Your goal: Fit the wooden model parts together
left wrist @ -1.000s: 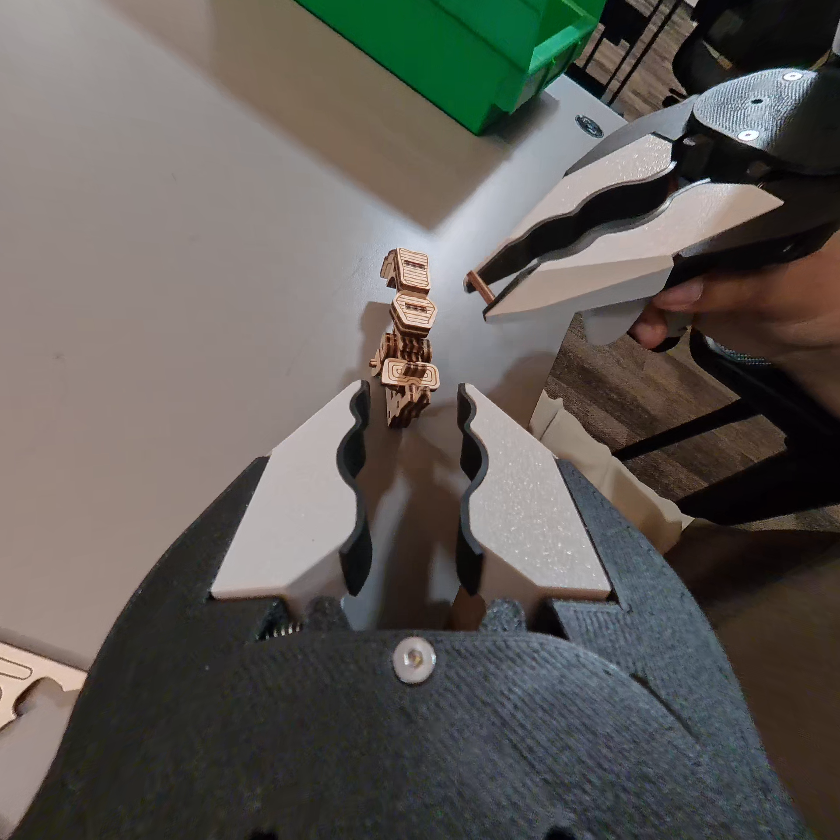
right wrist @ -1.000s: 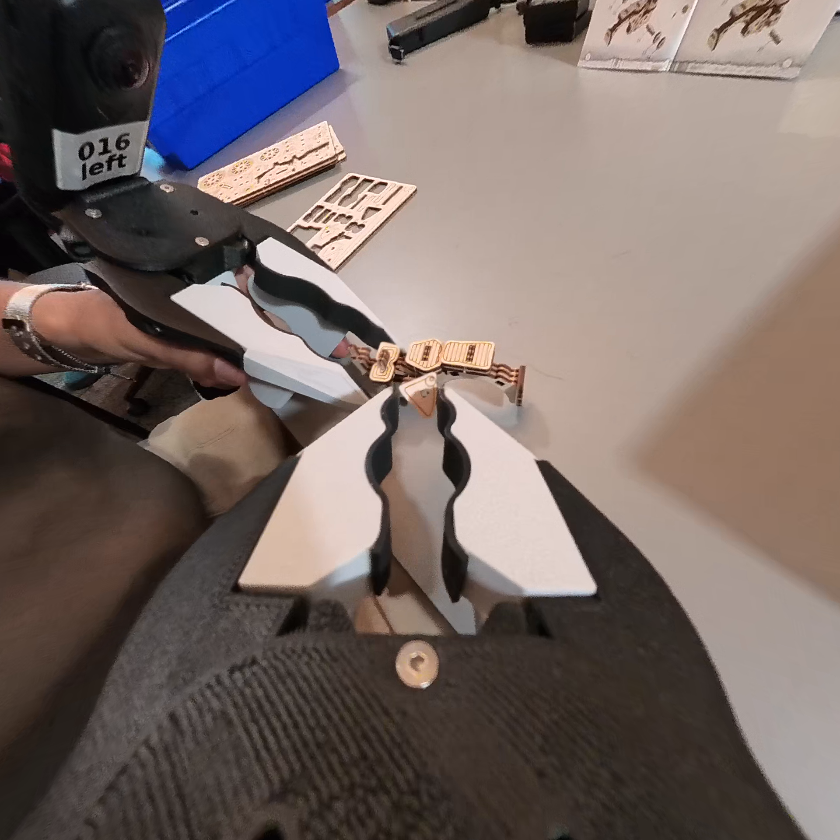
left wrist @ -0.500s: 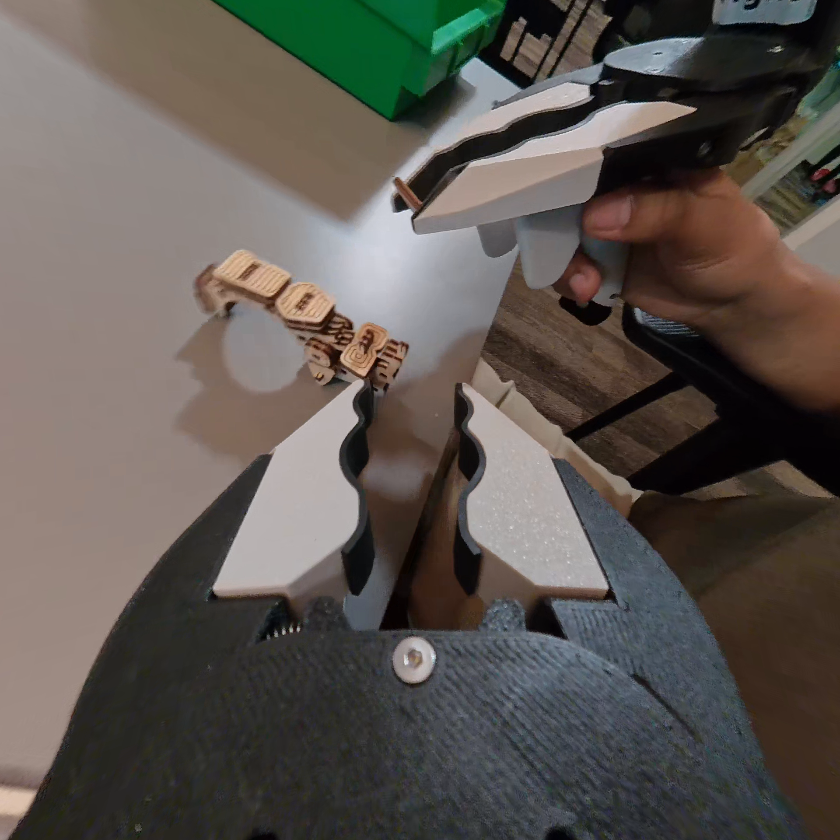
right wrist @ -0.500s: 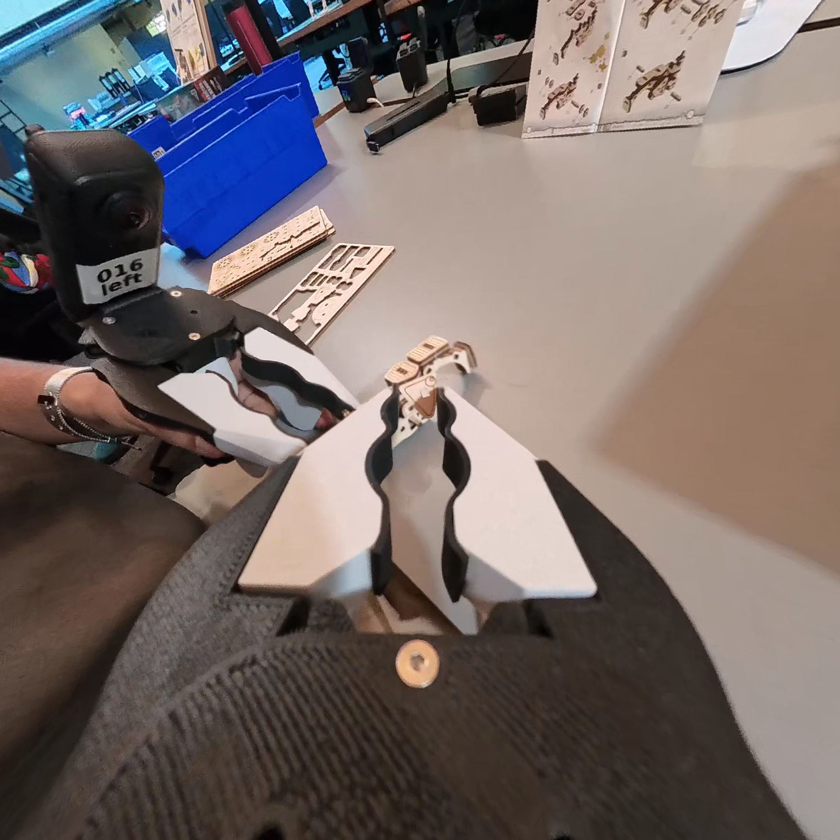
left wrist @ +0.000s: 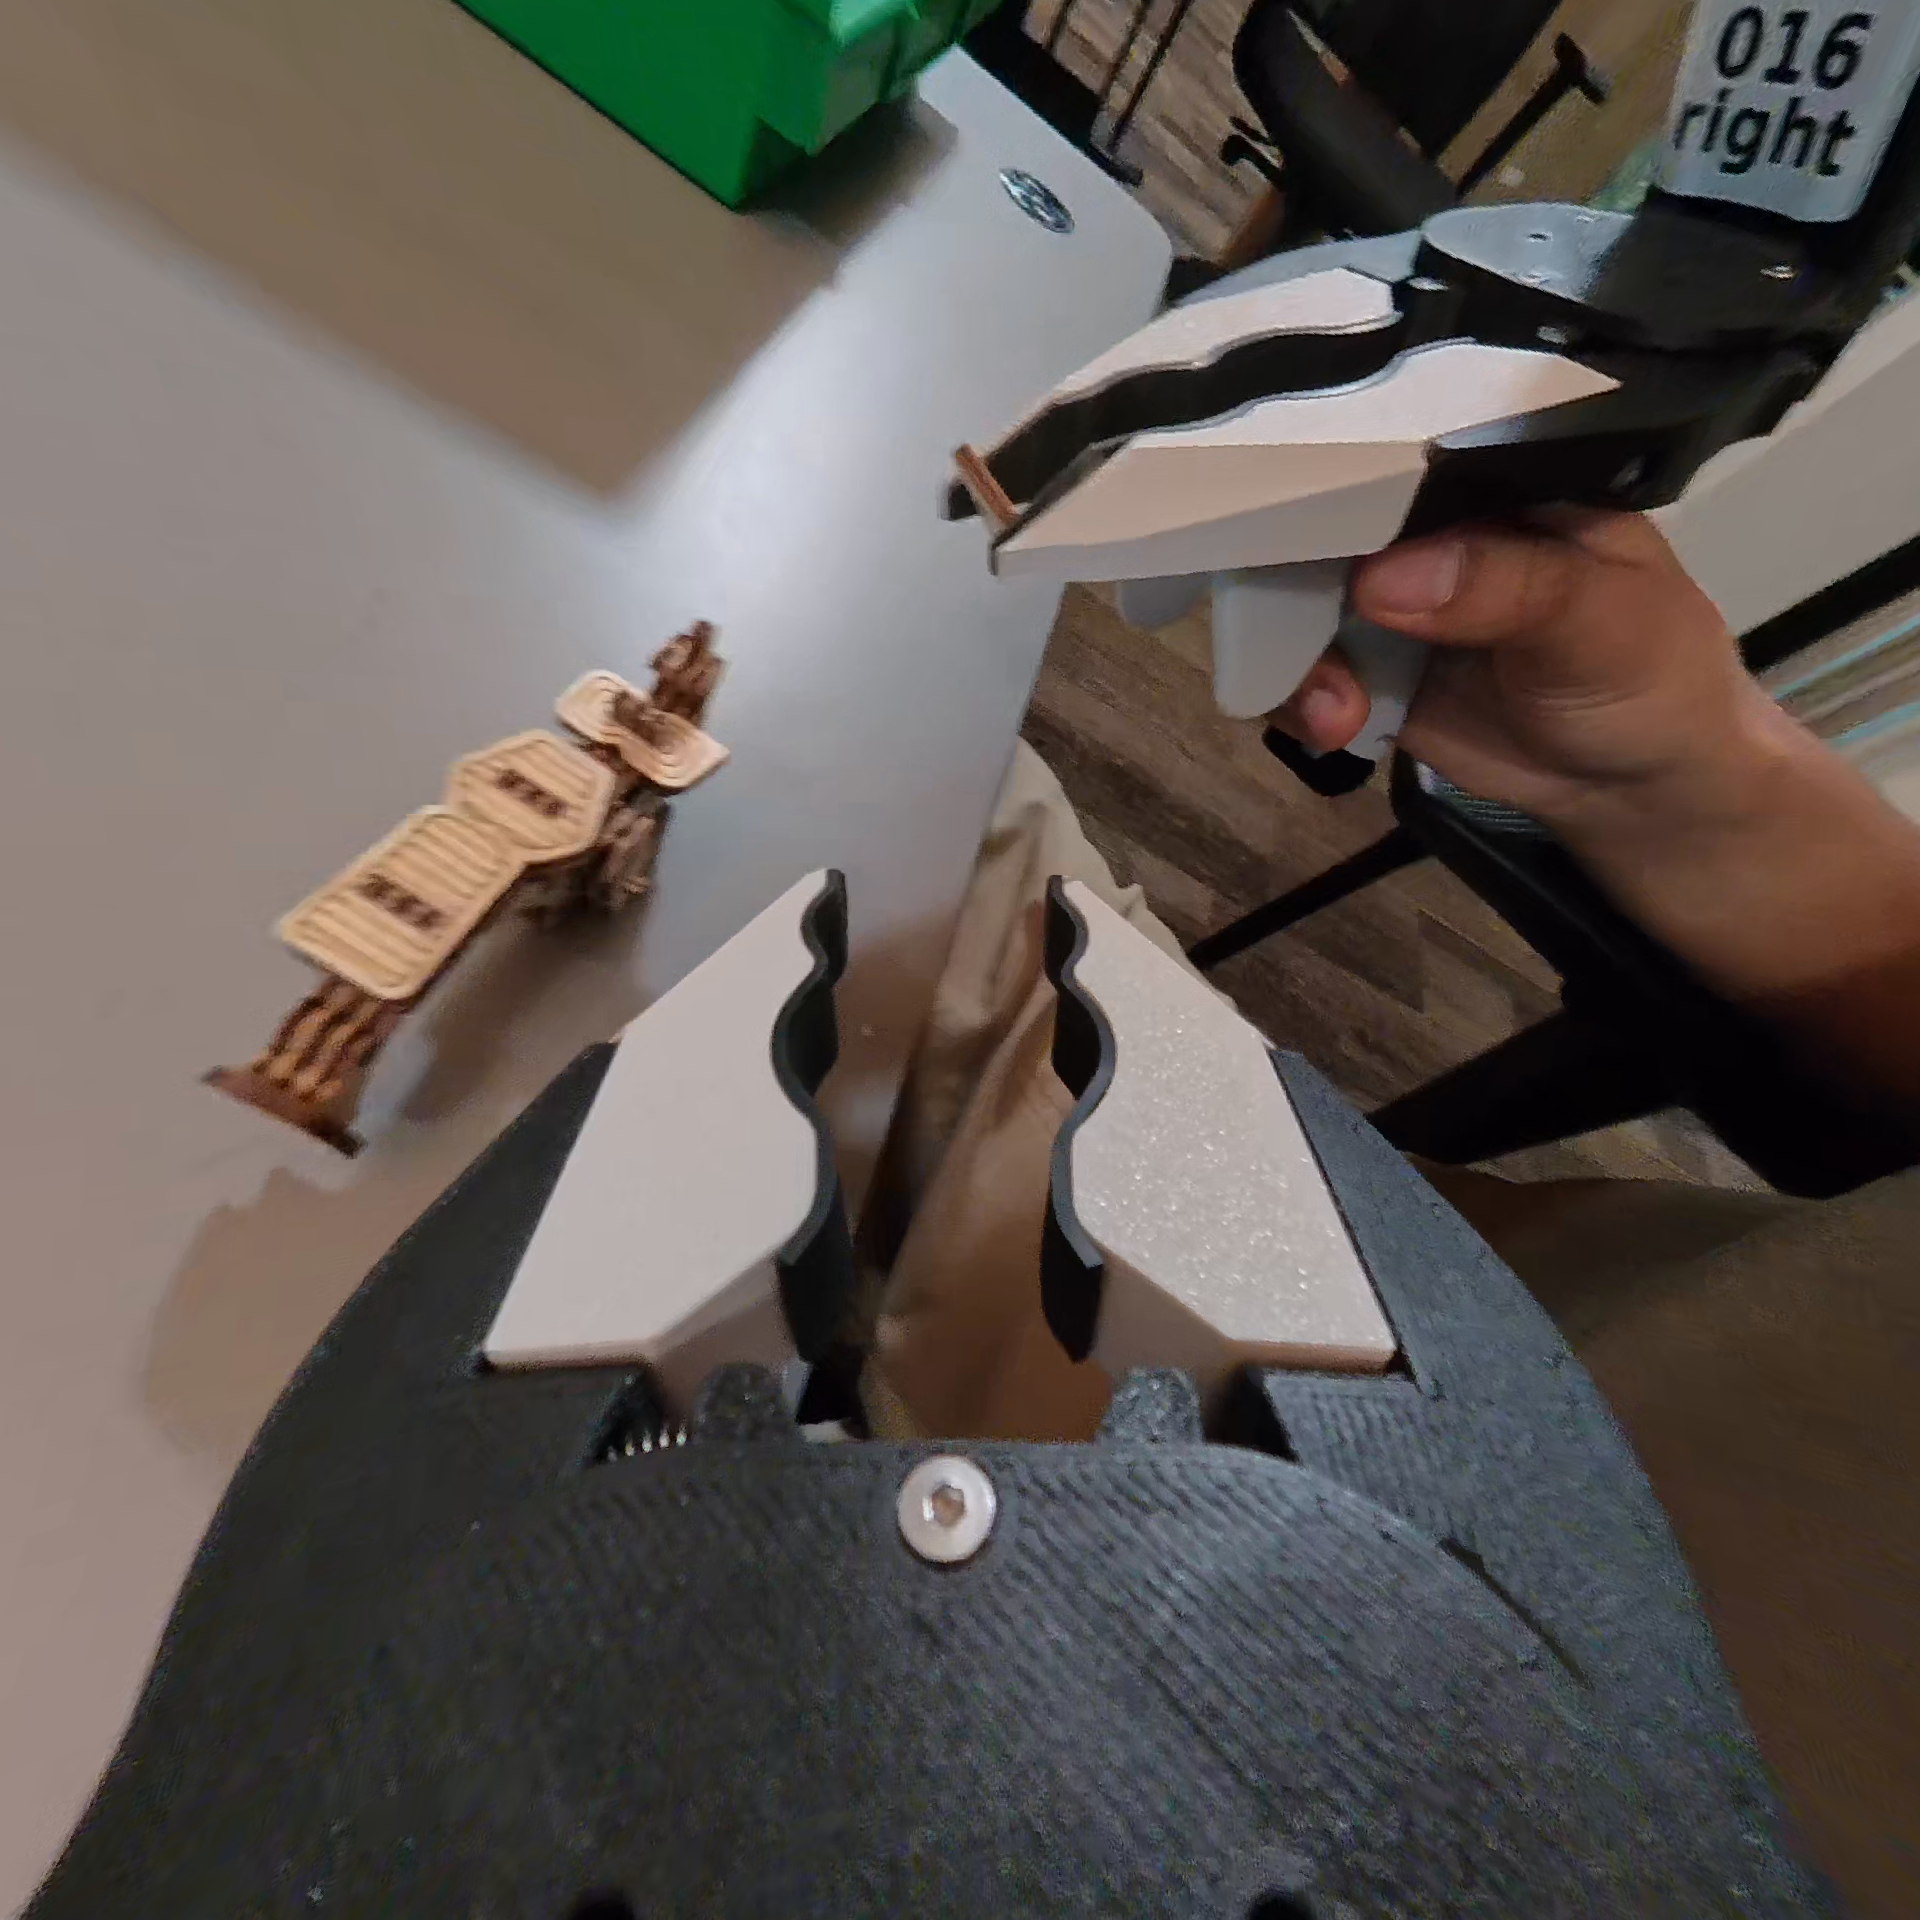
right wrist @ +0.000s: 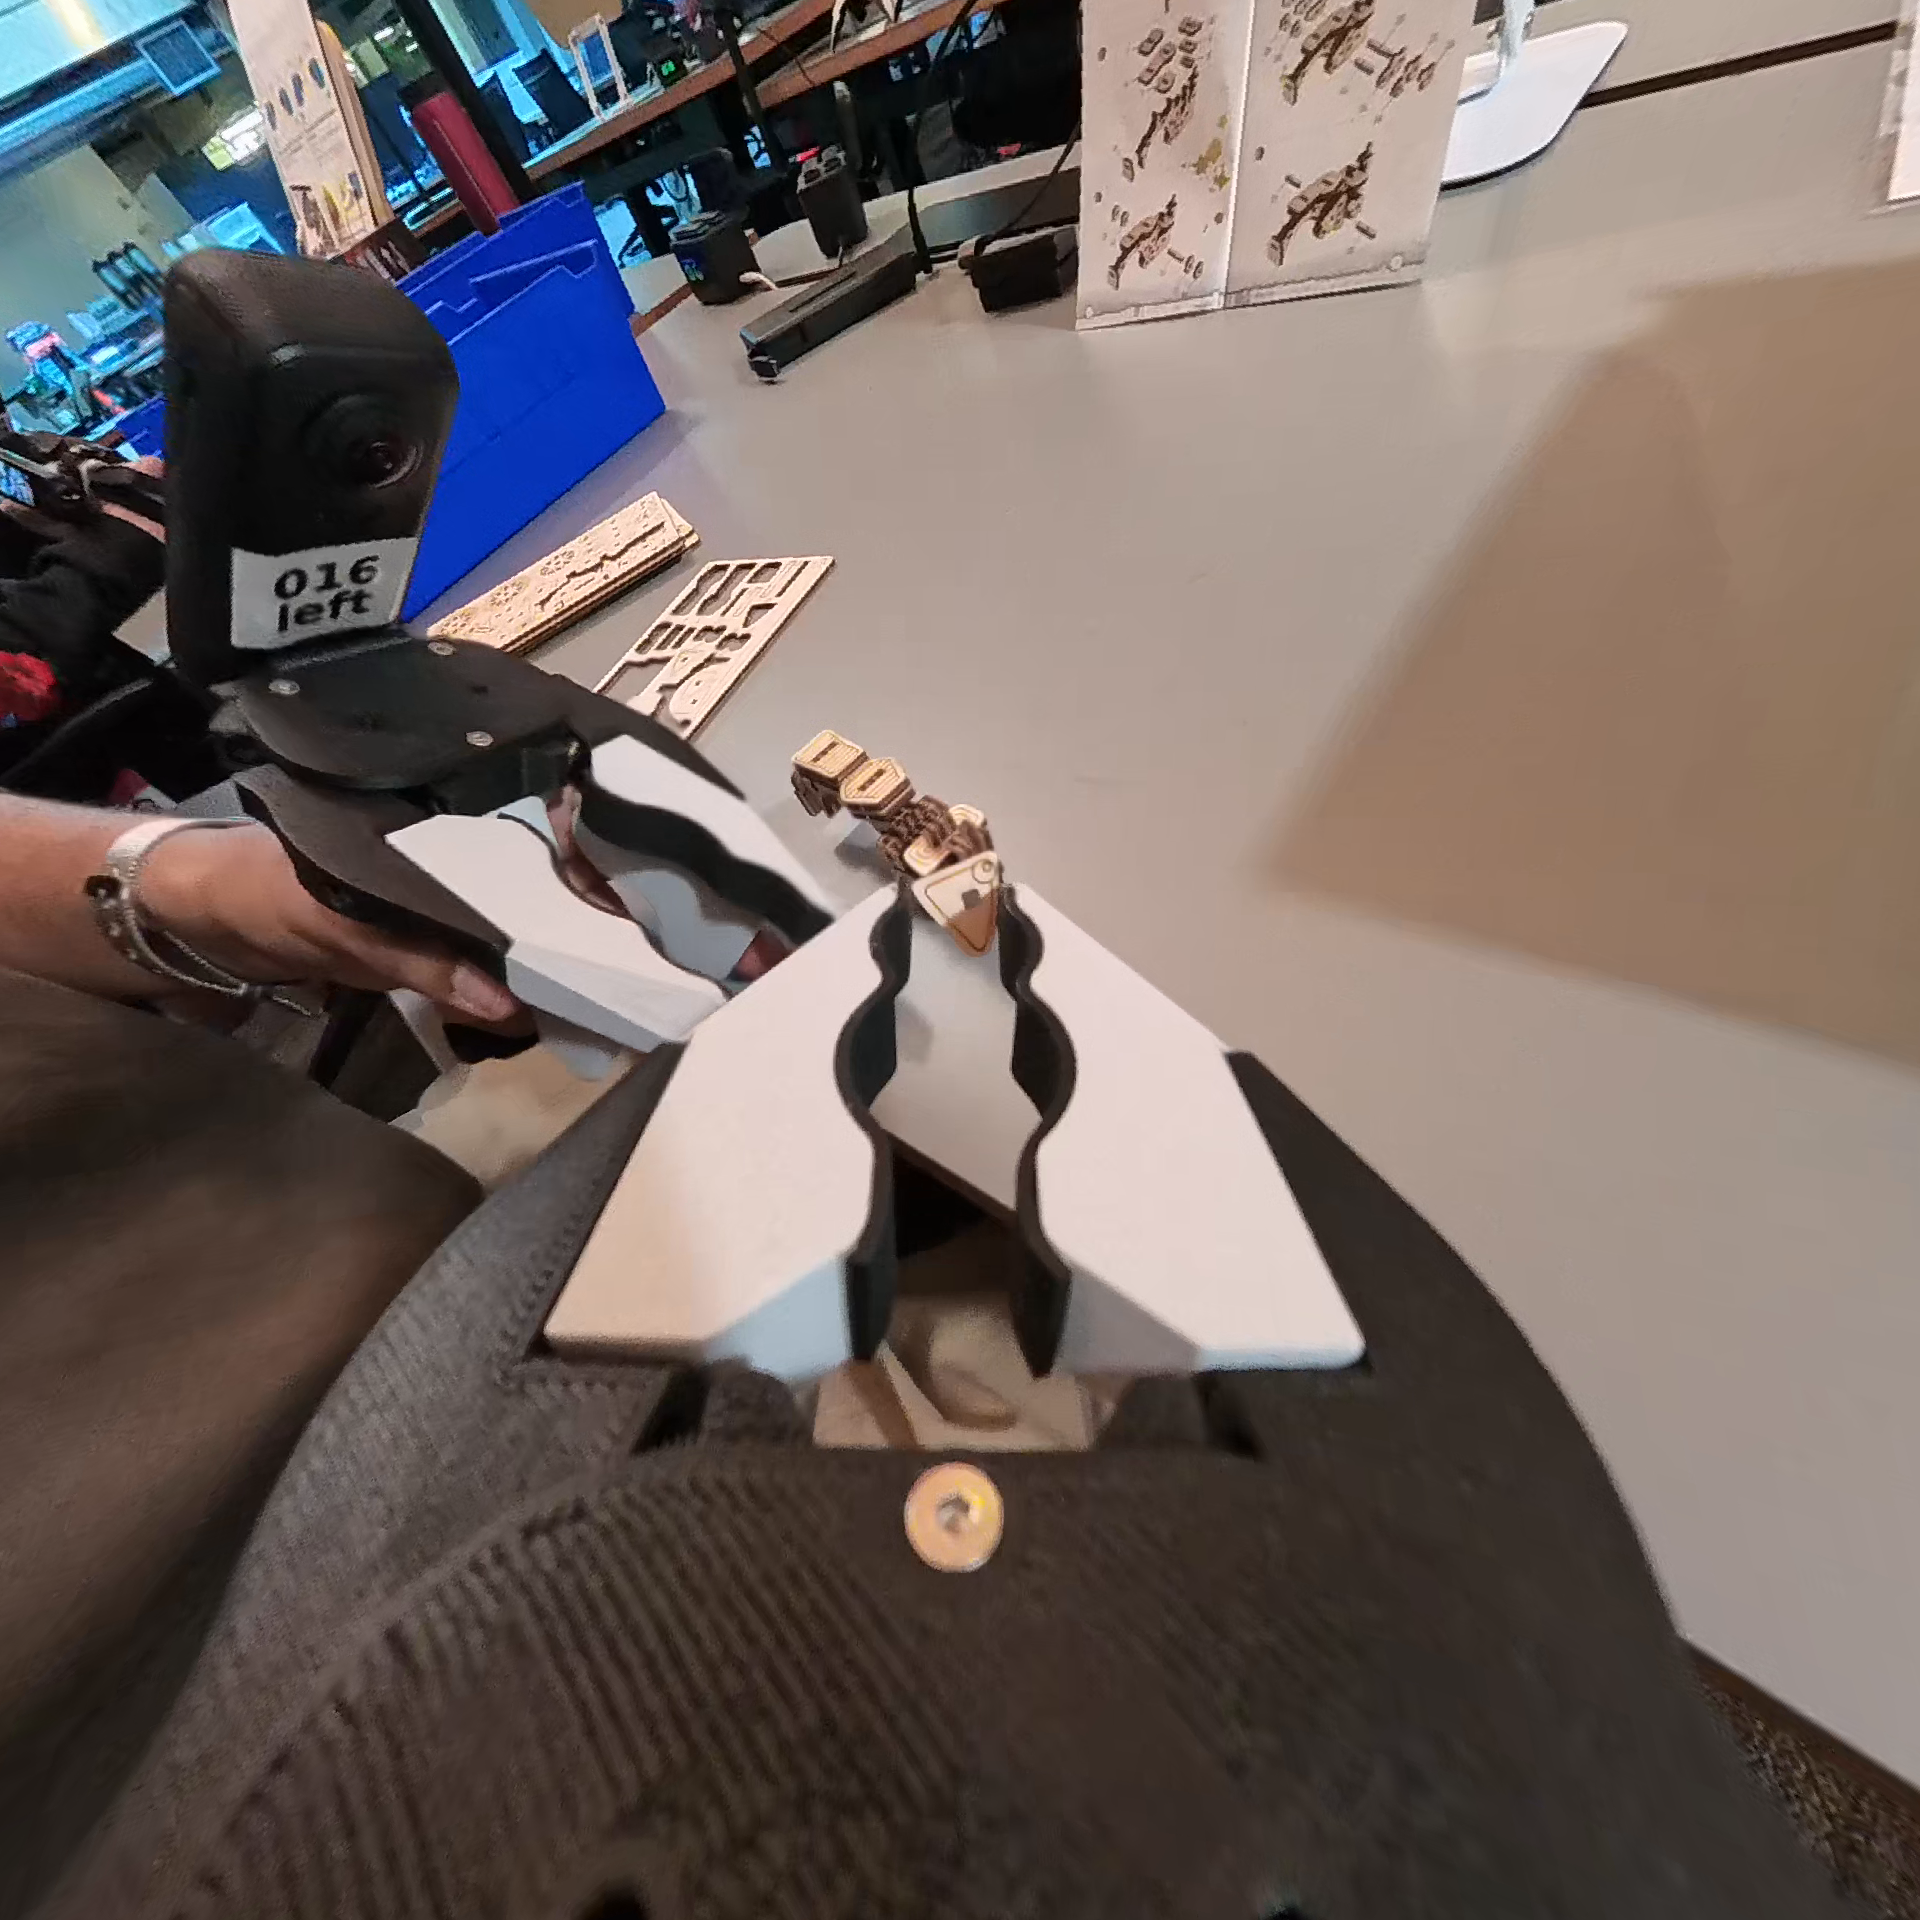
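a: left gripper (left wrist: 940,894), left wrist view. fingers spread wide, nothing between them; it hangs past the table edge (left wrist: 1023,644), over a trouser leg.

b: and the wooden model (left wrist: 499,862)?

a: lies on the grey table, ahead and to the left of the tips, well apart from them, untouched. right gripper (left wrist: 982,509) held above it in a hand (left wrist: 1538,675), jaws nearly closed on a small wooden piece (left wrist: 975,480) that shows edge-on at the tips. green bin (left wrist: 727,83) at the far corner.

b: right wrist view?

a: same piece (right wrist: 961,904), a small triangular plate, pinched at the very tips, likely so its free end can reach a slot. model (right wrist: 883,805) sits on the table just beyond. left gripper (right wrist: 769,956) lower left, open. punched-out parts sheets (right wrist: 717,634), blue bins (right wrist: 540,343) and instruction pages (right wrist: 1247,145) farther off.

b: why is the left one free?

a: probably to steady the model for the fit. not yet done.
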